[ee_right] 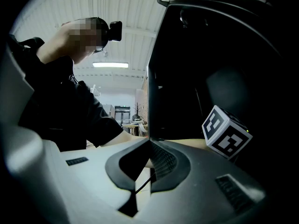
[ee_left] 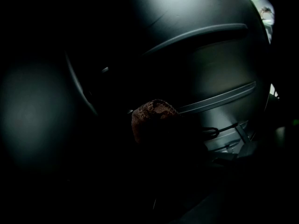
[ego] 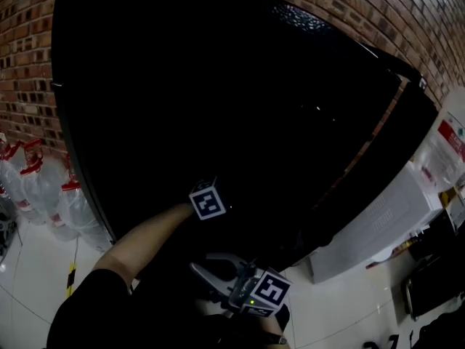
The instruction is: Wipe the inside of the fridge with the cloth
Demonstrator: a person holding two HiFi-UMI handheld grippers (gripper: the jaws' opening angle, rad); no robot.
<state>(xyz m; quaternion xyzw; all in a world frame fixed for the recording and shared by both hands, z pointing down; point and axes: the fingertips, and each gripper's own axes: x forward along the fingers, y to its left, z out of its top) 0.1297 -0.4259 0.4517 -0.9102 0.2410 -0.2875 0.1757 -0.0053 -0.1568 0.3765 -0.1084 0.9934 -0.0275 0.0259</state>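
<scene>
While clamping the cloth (ee_left: 152, 115), left gripper (ee_left: 158, 141) points inside fridge (ee_left: 210, 69).

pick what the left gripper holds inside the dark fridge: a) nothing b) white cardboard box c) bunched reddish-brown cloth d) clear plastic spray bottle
c: the left gripper view shows a bunched reddish-brown cloth at the left gripper, whose jaws are closed on it, in front of the fridge's ribbed grey inner wall.

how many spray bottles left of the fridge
3 bottles, in a row left of the fridge: one at the frame's edge, one in the middle, one nearest the fridge. More may be hidden beyond the edge.
</scene>
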